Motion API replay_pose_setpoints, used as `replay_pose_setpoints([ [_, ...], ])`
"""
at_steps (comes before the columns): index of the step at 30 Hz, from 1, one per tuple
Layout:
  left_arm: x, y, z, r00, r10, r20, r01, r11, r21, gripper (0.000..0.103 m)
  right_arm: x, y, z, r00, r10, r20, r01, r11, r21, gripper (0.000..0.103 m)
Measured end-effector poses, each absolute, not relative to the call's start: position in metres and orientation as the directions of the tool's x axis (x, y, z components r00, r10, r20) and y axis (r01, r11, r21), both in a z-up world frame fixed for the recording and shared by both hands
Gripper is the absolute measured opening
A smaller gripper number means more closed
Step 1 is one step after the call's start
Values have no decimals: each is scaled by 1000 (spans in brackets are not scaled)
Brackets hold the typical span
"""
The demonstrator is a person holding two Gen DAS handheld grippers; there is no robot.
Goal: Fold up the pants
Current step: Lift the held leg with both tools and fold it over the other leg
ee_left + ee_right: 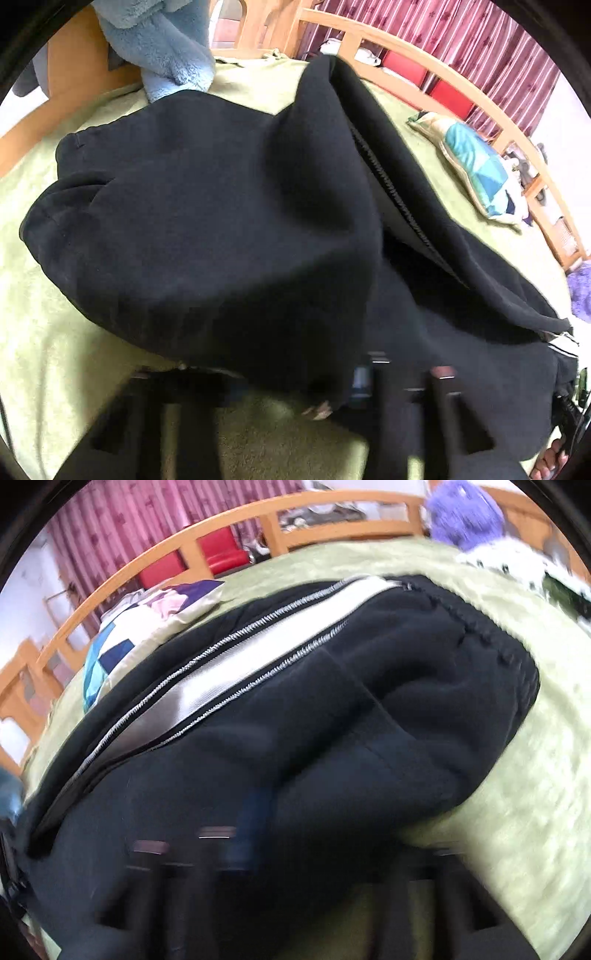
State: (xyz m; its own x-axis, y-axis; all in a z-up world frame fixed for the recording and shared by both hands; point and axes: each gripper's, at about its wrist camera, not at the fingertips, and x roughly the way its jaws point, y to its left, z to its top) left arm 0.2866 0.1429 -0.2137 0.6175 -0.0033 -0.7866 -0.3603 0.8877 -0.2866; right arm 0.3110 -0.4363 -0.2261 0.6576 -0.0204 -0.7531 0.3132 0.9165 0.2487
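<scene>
Black pants (pixel 221 229) with a white side stripe (pixel 236 679) lie bunched on a green bedspread (pixel 44 332). In the left wrist view my left gripper (pixel 291 373) sits at the pants' near edge, with cloth draped over and between its dark fingers (pixel 443 391); the fingers stand wide apart. In the right wrist view the pants (pixel 332 738) fill the middle. My right gripper (pixel 295 849) is blurred, with cloth lying over its fingers (pixel 147 860). Whether either gripper pinches the cloth is hidden.
A patchwork pillow (pixel 476 170) lies on the bed by the wooden rail (pixel 413 48). A blue fluffy garment (pixel 162 44) hangs at the far left. A purple fluffy thing (pixel 465 513) sits at the bed's far corner. Red curtains (pixel 122 528) hang behind.
</scene>
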Motion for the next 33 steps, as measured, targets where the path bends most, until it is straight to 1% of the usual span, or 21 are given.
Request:
replay_pose_setpoints([
  [1,285,143,-211,619,-20,-785,-346,890,-296,16,305,-438,-223,670,-20,-742,319,911,263,13],
  [6,254,142,-186,642,-32,-766,-314,901,-301,11,270,-435,-195,706,-35,-708,315,910,269,10],
  [8,234,143,-179,643,-41,-765,-306,902,-305,10,250,-434,-183,710,-27,-704,311,909,279,10],
  [12,183,140,-171,631,-52,-774,-277,917,-287,10,199,-437,-168,709,-44,-704,301,921,245,10],
  [17,110,131,-172,612,-77,-787,-232,934,-271,10,119,-454,-171,680,-48,-731,322,916,239,10],
  [21,67,126,-174,600,-98,-794,-205,940,-271,10,65,-463,-176,666,-63,-743,335,916,222,10],
  [24,54,127,-173,600,-101,-794,-189,946,-263,11,38,-470,-179,655,-62,-753,352,907,231,11],
  [26,51,127,-173,598,-103,-795,-186,947,-262,14,31,-471,-183,644,-61,-763,362,903,233,16],
  [27,49,129,-173,591,-112,-799,-186,945,-270,15,31,-470,-184,628,-67,-776,369,903,220,20],
  [28,49,129,-173,582,-112,-805,-189,945,-268,18,31,-468,-186,600,-73,-797,372,907,197,28],
  [30,44,131,-170,572,-103,-814,-188,950,-251,20,30,-461,-186,567,-73,-821,352,922,160,30],
  [32,34,130,-164,585,-92,-806,-162,960,-228,25,17,-449,-181,569,-112,-815,322,942,95,37],
  [33,28,130,-160,595,-83,-799,-151,965,-213,28,10,-442,-178,574,-133,-808,304,951,60,43],
])
